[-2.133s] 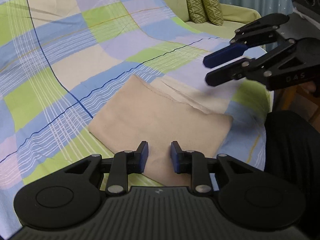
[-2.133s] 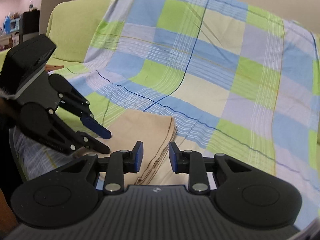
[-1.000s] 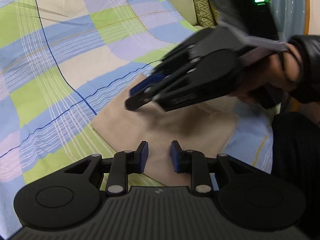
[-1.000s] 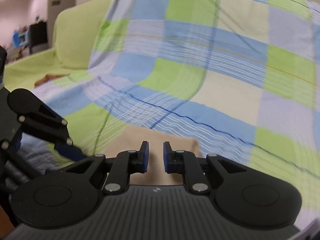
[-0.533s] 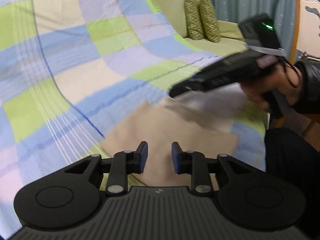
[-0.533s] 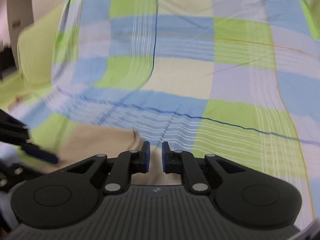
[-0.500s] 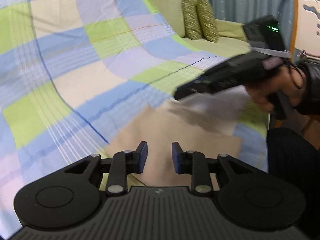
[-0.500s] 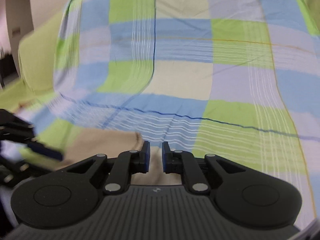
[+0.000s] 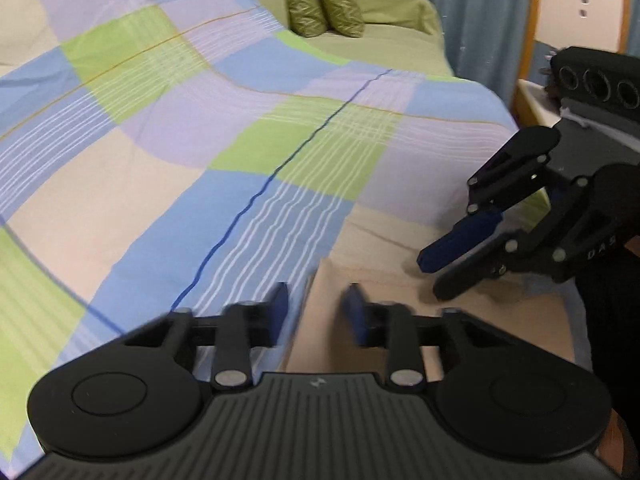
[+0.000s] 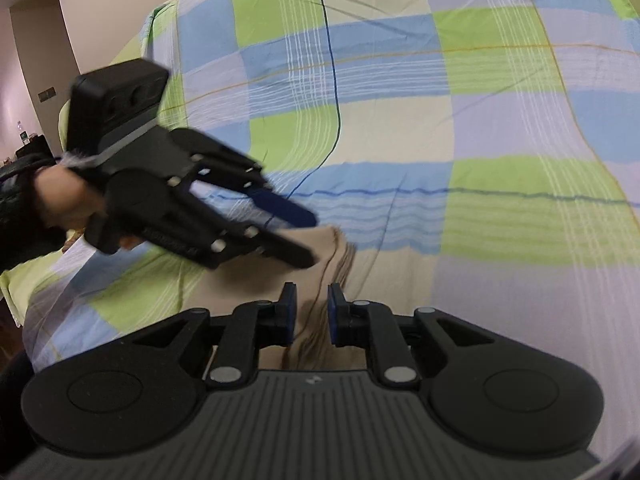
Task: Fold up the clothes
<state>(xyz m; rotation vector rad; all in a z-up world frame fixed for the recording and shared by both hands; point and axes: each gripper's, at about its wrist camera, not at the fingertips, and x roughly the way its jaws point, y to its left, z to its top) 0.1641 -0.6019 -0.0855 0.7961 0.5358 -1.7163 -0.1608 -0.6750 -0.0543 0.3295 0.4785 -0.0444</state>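
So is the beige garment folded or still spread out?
Folded: the beige garment lies as a compact rectangle on the checked sheet, stacked layer edges visible.

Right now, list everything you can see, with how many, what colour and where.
Cloth: one, beige, folded, on the sheet under both tools.
Sheet: one, blue, green, lilac and cream checks, draped over the sofa.
Sofa: one, light green, under the sheet.
Cushions: two, olive patterned, at the sofa's far end.
Curtain: one, blue-grey, behind the sofa.
Left tool: one, black with blue pads, jaws apart, over the cloth's edge.
Right tool: one, black with blue pads, jaws opening, nothing between them.
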